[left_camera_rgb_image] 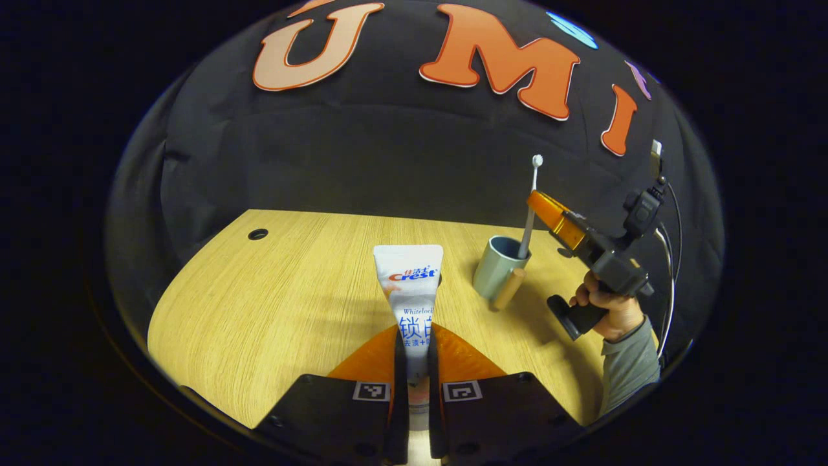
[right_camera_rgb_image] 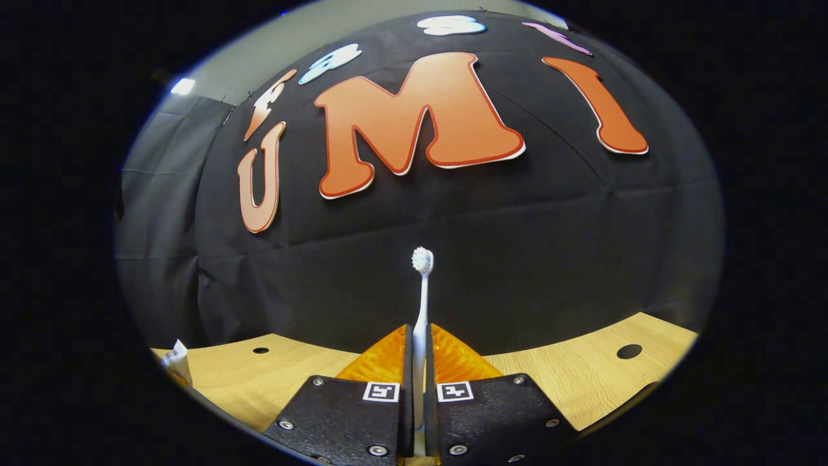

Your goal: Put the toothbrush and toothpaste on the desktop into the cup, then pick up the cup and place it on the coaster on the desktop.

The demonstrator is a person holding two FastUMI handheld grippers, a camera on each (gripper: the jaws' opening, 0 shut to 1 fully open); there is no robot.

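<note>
Pale wood-grain laminate covers the desktop [left_camera_rgb_image: 272, 304], a smooth board with a rounded front edge and small dark round holes near its back, set against a wall of black cloth that hangs in soft folds. From the left gripper view, the left gripper [left_camera_rgb_image: 414, 362] has its orange fingers clenched on the toothpaste [left_camera_rgb_image: 412, 291], a flat white tube held above the desk with its crimped end pointing away; it reads "Crest" in red and blue, with "White" and some Chinese characters beneath. Farther back on the right stands the cup [left_camera_rgb_image: 493, 270], a matte grey-blue cylinder with a darker inside, sitting on the desk with a short pale wooden handle jutting from its near side. The toothbrush [left_camera_rgb_image: 529, 213], a slim white stick with a small bristled head, rises upright with its lower end in the cup's mouth. The right gripper [left_camera_rgb_image: 546, 213], black-bodied with orange fingers, reaches toward the brush handle above the cup from the right, held by a hand [left_camera_rgb_image: 608, 307] in a grey-green sleeve [left_camera_rgb_image: 629, 366]. In the right gripper view its translucent ribbed orange fingers [right_camera_rgb_image: 387, 359] pinch the white handle between them, bristles up.
</note>
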